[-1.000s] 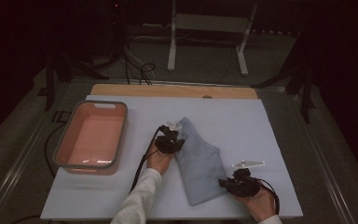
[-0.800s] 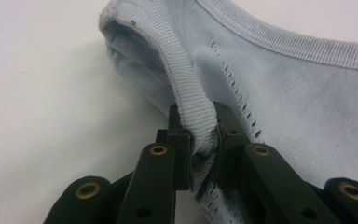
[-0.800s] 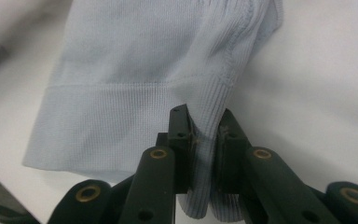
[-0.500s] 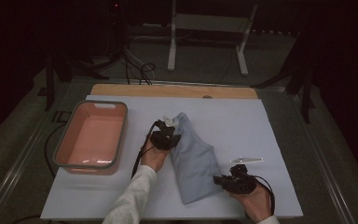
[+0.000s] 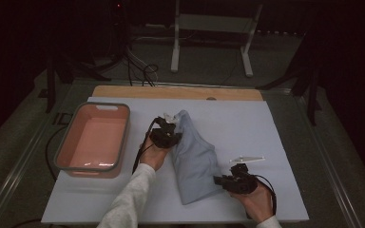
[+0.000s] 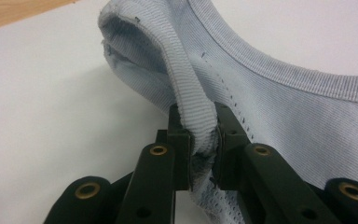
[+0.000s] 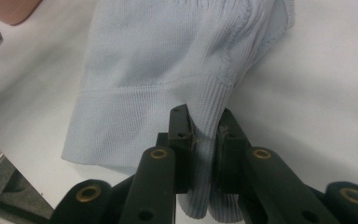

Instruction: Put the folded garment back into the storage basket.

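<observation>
A pale blue knitted garment (image 5: 195, 156) lies folded on the white sheet (image 5: 275, 128), running from the middle toward the front. My left gripper (image 5: 171, 135) sits at its far left end, shut on the ribbed neck band (image 6: 191, 88), which stands pinched between the jaws. At the near right corner my right gripper (image 5: 221, 180) is shut on a fold of the ribbed hem (image 7: 214, 112). The cloth (image 7: 168, 46) stretches away from the right gripper's jaws. Both hands hold the garment a little above the sheet at its ends.
A pink tub with a grey rim (image 5: 78, 166) stands on the left of the sheet. A wooden board edge (image 5: 180, 91) runs along the back. Cables and a white stand (image 5: 176, 42) lie beyond the table in the dark.
Both grippers have shifted left with the garment, and the left one has risen slightly. The cloth now lies more to the left and looks more bunched between them.
</observation>
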`<control>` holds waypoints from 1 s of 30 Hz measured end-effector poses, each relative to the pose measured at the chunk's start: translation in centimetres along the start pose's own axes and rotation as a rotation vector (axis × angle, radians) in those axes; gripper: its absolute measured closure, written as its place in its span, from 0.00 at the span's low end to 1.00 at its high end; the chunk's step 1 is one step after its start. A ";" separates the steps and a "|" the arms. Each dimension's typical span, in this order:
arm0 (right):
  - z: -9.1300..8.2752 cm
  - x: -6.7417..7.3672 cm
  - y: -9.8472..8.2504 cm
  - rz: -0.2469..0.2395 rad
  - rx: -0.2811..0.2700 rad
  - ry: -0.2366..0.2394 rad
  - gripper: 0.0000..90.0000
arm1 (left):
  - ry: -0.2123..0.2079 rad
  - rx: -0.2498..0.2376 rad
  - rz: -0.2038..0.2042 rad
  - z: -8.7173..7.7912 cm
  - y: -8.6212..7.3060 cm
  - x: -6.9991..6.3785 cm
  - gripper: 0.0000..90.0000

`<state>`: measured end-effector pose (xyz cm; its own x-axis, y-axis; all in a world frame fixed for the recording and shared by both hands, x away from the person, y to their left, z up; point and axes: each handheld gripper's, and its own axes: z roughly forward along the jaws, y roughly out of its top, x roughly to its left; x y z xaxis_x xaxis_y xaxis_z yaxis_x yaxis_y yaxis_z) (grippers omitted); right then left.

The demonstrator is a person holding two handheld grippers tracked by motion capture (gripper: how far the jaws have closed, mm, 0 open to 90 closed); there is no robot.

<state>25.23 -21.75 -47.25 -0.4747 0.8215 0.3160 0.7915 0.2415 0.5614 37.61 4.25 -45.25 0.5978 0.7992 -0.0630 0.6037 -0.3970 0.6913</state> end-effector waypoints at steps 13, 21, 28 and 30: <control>0.1 0.7 1.2 -0.007 -0.003 0.016 0.89 | -0.018 -0.003 -0.019 -1.4 0.7 1.1 0.90; 0.4 1.4 2.0 -0.018 -0.004 0.030 0.89 | -0.025 0.006 -0.031 -2.0 1.0 1.6 0.90; 0.4 1.7 2.5 -0.016 -0.006 0.037 0.89 | -0.020 0.008 -0.023 -2.3 1.4 1.8 0.90; 0.4 1.8 2.6 -0.013 -0.008 0.041 0.89 | -0.019 0.007 -0.025 -2.4 1.5 1.9 0.90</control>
<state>26.60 -19.45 -45.57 -0.5001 0.7966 0.3396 0.7824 0.2475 0.5715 38.35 6.24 -42.59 0.5922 0.8002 -0.0946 0.6225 -0.3798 0.6843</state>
